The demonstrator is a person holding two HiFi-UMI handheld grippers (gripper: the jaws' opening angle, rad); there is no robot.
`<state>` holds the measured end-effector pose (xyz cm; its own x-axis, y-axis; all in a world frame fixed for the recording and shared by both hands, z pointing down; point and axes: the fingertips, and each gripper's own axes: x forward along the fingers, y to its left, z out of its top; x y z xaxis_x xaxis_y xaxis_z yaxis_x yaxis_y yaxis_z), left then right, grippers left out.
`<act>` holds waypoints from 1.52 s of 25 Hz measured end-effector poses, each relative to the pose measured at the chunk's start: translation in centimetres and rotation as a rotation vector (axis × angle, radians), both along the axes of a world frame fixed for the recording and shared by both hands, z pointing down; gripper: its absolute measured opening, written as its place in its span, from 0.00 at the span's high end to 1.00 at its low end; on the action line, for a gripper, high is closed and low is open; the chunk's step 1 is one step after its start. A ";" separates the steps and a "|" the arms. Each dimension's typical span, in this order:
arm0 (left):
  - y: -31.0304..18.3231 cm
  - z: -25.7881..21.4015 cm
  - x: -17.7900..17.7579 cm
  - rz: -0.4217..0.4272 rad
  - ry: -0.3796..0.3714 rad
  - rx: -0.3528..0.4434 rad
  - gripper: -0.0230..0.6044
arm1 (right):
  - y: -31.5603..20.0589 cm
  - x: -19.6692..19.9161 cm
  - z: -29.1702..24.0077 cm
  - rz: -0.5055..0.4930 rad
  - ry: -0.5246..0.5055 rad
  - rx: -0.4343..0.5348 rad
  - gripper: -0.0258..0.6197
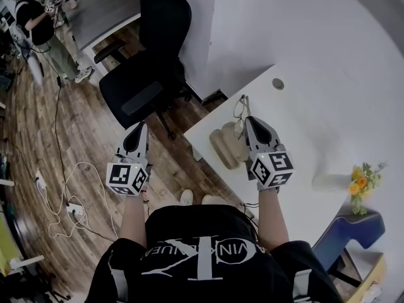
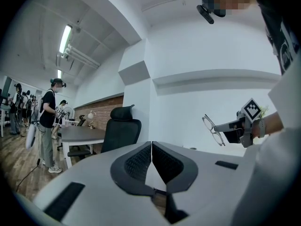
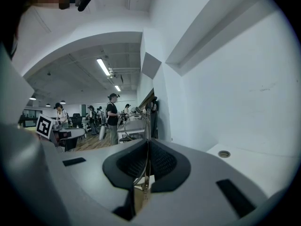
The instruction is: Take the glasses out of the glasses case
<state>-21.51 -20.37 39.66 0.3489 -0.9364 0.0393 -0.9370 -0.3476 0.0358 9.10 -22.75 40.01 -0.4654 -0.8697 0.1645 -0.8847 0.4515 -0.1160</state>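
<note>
Both forearms are stretched out in front of me, roughly level. My right gripper [image 1: 248,118] is over the desk [image 1: 309,115] with its jaws clamped on the glasses [image 1: 240,108], pinching the thin frame so the lenses stick out past the tips, lifted clear of the desktop. They're out of the case [image 1: 228,145], which lies open on the desk just under and beside that gripper, near the desk's left edge.

My left gripper [image 1: 143,126] is off the desk altogether, out past that left edge over the wood floor [image 1: 82,144], jaws together with nothing between them.

Room-wise: the desk's corner sits between my two grippers, and the chair [image 1: 151,62] is just beyond the left one. White wall runs behind the desk. Right of the case is open desktop as far as the flowers [image 1: 361,182], with a grommet hole [image 1: 278,84] further back.
</note>
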 end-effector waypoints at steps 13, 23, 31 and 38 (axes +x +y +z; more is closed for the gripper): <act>-0.3 -1.1 -1.2 -0.028 -0.005 0.030 0.93 | -0.4 0.4 -0.6 0.015 -0.017 0.028 0.91; -0.1 -1.1 -1.5 -0.034 -0.005 0.033 0.93 | -0.4 0.3 -0.7 0.022 -0.011 0.036 0.91; 0.1 -1.1 -2.1 -0.044 -0.004 0.029 0.93 | -0.5 0.1 -0.8 0.024 -0.046 0.032 0.91; 0.2 -0.9 -2.3 -0.047 -0.001 0.022 0.93 | -0.4 0.0 -0.7 0.023 -0.055 0.029 0.91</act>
